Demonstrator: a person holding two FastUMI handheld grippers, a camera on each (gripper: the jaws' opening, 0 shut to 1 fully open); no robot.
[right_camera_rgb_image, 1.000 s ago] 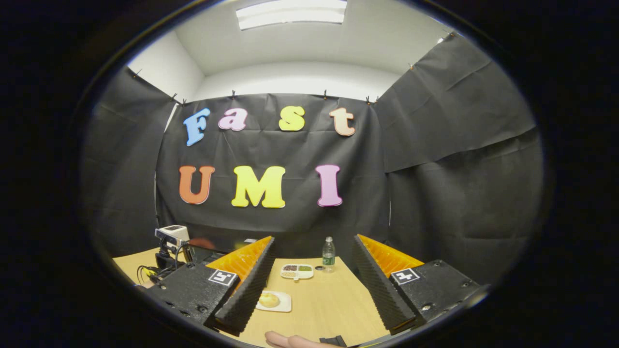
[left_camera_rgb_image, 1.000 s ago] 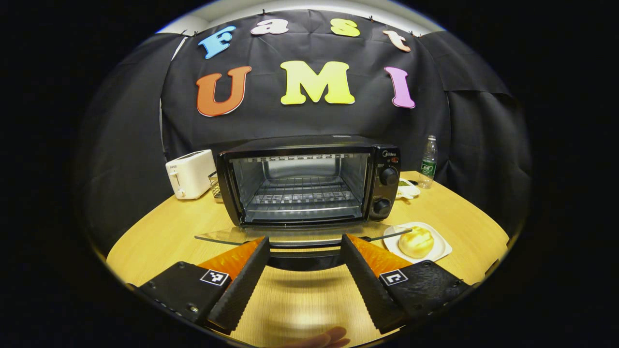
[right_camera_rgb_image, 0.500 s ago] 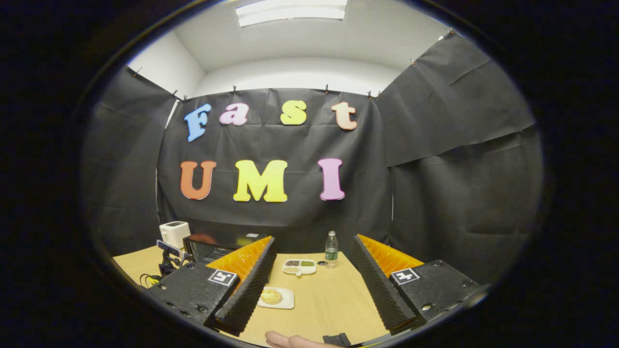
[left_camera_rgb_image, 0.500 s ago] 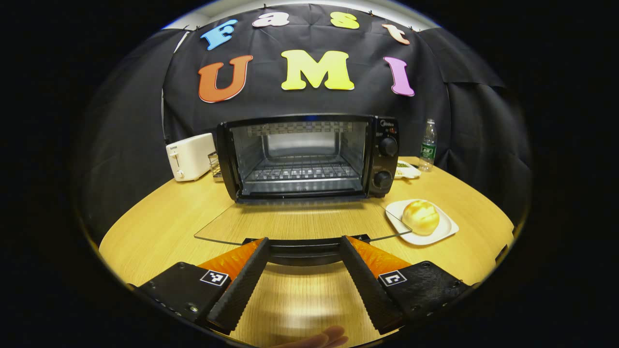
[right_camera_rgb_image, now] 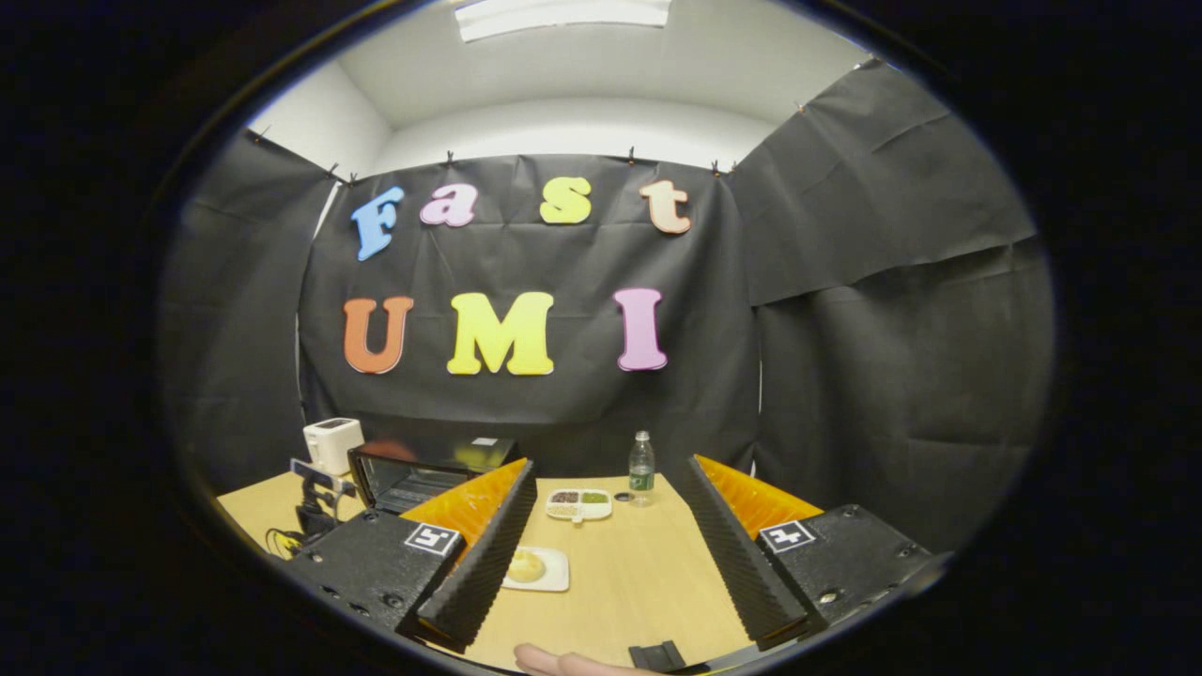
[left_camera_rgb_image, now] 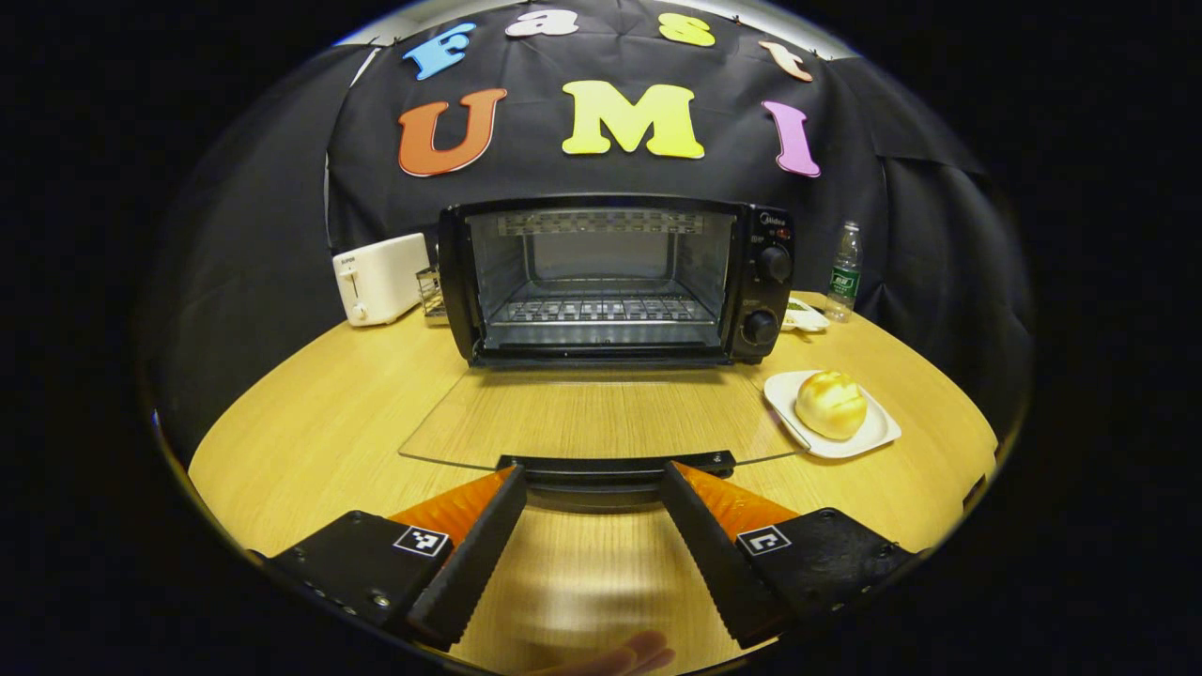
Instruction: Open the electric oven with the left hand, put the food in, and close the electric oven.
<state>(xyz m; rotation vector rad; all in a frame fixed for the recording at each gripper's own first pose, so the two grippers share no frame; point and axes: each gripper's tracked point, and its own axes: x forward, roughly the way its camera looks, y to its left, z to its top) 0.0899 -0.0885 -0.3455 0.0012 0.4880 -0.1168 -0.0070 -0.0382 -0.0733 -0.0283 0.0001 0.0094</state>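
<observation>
A black electric oven (left_camera_rgb_image: 610, 282) stands mid-table, its wire rack bare. Its glass door (left_camera_rgb_image: 601, 418) lies flat and wide open toward me. The door handle (left_camera_rgb_image: 615, 467) sits just past the tips of my left gripper (left_camera_rgb_image: 592, 479), which is open and presses on nothing. A golden bun (left_camera_rgb_image: 831, 404) rests on a white plate (left_camera_rgb_image: 878, 437) right of the door. My right gripper (right_camera_rgb_image: 608, 469) hangs open above the table, holding nothing. Below it lies the bun (right_camera_rgb_image: 526, 566) on its plate, with the oven (right_camera_rgb_image: 423, 469) off to the left.
A white toaster (left_camera_rgb_image: 380, 277) stands left of the oven, with a small wire rack beside it. A water bottle (left_camera_rgb_image: 845, 258) and a small snack dish (left_camera_rgb_image: 806, 314) sit at the back right. The other gripper's body (right_camera_rgb_image: 315, 483) shows at the left in the right gripper view.
The oven door has swung from partly lowered to lying flat, and my left gripper has come down with it. The right gripper has only shifted slightly.
</observation>
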